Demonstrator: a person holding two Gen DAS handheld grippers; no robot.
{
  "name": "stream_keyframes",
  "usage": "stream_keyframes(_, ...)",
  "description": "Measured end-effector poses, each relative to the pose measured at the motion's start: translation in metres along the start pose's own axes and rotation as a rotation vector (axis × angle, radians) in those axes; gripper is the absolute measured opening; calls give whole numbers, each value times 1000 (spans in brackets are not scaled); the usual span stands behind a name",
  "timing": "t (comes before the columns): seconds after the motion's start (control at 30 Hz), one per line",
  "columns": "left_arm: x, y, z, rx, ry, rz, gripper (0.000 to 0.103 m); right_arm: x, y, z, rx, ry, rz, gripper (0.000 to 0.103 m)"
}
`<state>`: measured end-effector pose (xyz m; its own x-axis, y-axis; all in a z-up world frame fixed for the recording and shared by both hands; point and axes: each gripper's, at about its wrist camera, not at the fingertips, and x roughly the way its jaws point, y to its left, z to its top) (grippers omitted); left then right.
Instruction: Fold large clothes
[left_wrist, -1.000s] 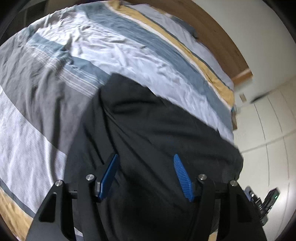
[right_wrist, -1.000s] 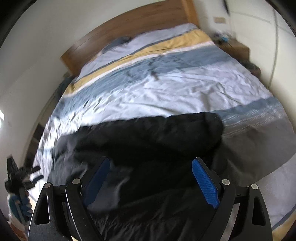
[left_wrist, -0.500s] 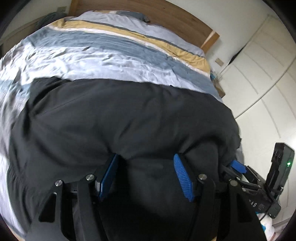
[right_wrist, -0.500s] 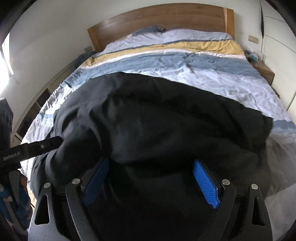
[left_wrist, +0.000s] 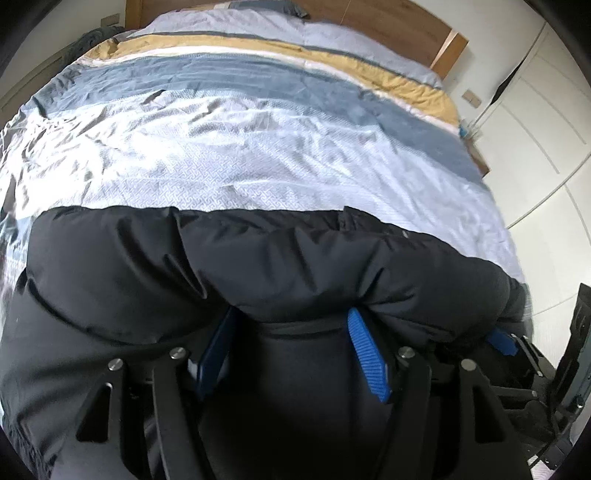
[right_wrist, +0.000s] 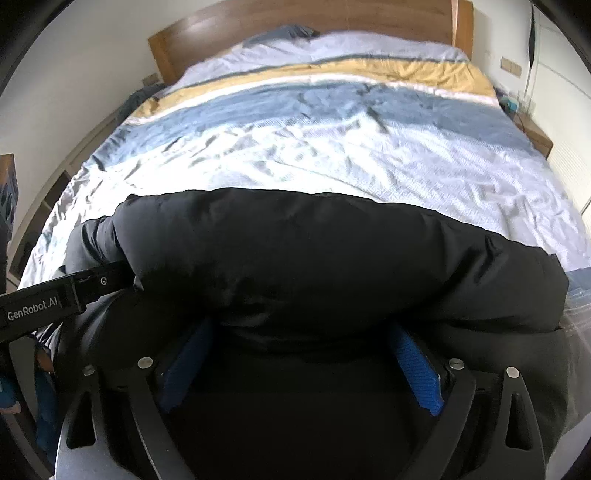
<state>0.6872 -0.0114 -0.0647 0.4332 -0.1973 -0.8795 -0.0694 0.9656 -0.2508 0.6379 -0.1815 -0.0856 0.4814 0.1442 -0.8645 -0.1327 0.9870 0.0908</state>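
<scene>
Striped bedding (left_wrist: 258, 166) fills the left view; black jacket (left_wrist: 258, 266) lies bunched at the near edge, left gripper (left_wrist: 291, 354) fingers apart, padding bulging between them. Right view: right gripper (right_wrist: 301, 365) likewise spread under the roll. Best to close both evenly before carrying the fold over

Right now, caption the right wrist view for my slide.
Open right gripper under a folded black puffer jacket on a striped duvet; left gripper alongside.
</scene>
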Motion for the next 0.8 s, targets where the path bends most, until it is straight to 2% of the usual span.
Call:
stream_keyframes(0.1, 15, 1, 10, 2, 23, 4, 64, 11, -13, 6, 41, 14, 9, 95)
stream_keyframes(0.23, 24, 23, 19, -51, 50, -83, 65, 14, -43, 10, 118, 17, 18, 95)
stream_keyframes(0.3, 25, 32, 20, -43, 62, -92, 65, 14, -64, 8, 161, 23, 24, 94)
stream_keyframes(0.47, 23, 56, 25, -42, 80, -42, 65, 9, -123, -11, 266, 56, -39, 94)
stream_keyframes(0.57, 19, 86, 29, -83, 97, 62, 66, 7, -158, -20, 322, 101, -109, 94)
stream_keyframes(0.7, 6, 128, 31, -176, 100, 144, 65, -3, -182, -27, 291, 147, -216, 94)
stream_keyframes(0.8, -22, 152, 25, -230, 42, 169, 65, -27, -185, -28, 269, 99, -254, 94)
